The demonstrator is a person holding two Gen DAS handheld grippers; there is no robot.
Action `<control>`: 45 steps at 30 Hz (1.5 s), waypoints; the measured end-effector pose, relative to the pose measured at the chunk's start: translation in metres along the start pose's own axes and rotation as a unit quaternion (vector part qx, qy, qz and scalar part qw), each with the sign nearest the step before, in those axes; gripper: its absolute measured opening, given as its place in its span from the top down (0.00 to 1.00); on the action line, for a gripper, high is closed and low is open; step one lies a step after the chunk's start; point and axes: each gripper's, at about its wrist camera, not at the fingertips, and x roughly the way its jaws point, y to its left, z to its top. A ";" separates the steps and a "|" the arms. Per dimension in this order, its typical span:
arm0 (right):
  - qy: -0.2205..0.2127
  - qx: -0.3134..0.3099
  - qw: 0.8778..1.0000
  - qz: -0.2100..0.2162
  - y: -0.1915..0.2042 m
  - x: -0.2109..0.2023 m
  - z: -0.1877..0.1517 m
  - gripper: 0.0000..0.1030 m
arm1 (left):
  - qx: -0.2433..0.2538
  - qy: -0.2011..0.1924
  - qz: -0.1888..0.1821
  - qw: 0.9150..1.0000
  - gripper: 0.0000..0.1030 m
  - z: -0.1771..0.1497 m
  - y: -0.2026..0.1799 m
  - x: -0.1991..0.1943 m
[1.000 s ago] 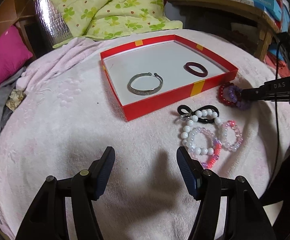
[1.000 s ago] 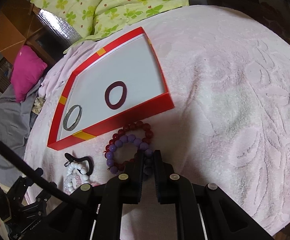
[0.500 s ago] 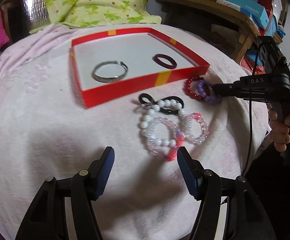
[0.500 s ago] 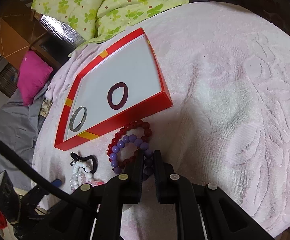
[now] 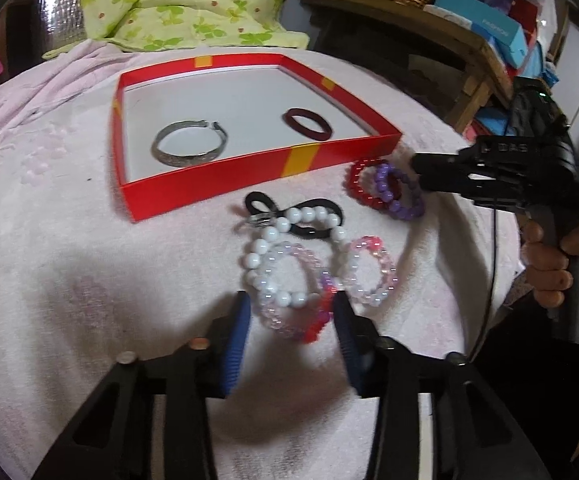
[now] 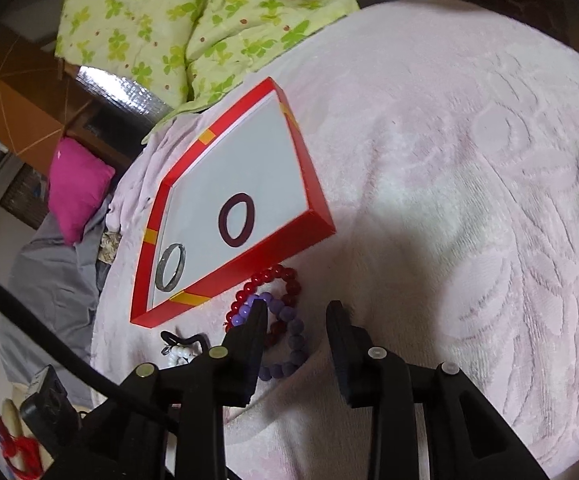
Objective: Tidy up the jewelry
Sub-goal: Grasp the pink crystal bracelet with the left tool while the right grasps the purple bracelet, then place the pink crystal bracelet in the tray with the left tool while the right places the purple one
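In the red tray, a silver bangle and dark ring; both hand-held grippers agape.

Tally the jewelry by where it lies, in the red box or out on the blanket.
In the red box: 2, a silver bangle and a dark maroon ring.
On the pink blanket: 6, red beads, purple beads, white beads, two pink bead bracelets, a black hair tie.
Total: 8.
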 end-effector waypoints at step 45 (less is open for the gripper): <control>-0.101 -0.133 0.985 0.050 0.094 -0.007 0.020 0.90 | -0.030 -0.116 -0.061 0.991 0.93 0.085 0.009 -0.051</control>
